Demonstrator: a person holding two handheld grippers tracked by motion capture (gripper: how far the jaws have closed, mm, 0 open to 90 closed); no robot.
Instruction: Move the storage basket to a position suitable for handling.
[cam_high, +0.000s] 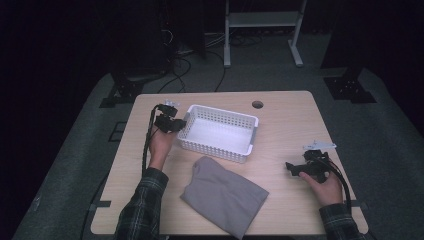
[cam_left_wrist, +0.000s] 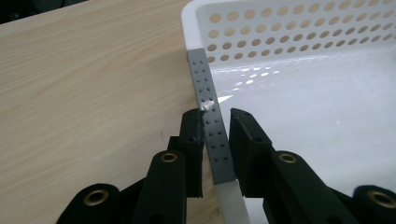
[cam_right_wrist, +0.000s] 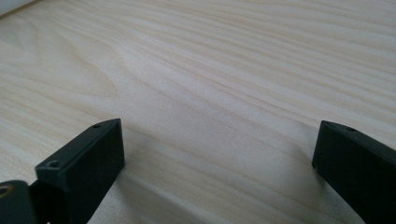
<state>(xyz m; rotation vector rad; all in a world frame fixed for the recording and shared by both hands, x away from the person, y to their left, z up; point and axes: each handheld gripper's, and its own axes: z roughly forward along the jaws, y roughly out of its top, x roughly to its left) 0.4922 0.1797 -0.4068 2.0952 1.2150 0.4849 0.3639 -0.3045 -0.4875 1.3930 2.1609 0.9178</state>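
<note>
A white perforated basket (cam_high: 218, 132) stands empty on the middle of the wooden table (cam_high: 290, 120). My left gripper (cam_high: 172, 124) is at its left end. In the left gripper view the gripper (cam_left_wrist: 217, 116) is shut on the basket's rim (cam_left_wrist: 289, 28), one jaw outside and one inside, pinching a grey dotted strip (cam_left_wrist: 205, 88). A folded grey cloth (cam_high: 223, 195) lies in front of the basket. My right gripper (cam_high: 295, 168) rests low at the table's right side, apart from the cloth. In the right gripper view it (cam_right_wrist: 219, 128) stands wide open over bare wood.
A round cable hole (cam_high: 257, 104) sits near the table's far edge. Beyond the table the floor holds cables (cam_high: 180, 65) and a white frame stand (cam_high: 262, 30). Bare wood lies between the basket and my right gripper.
</note>
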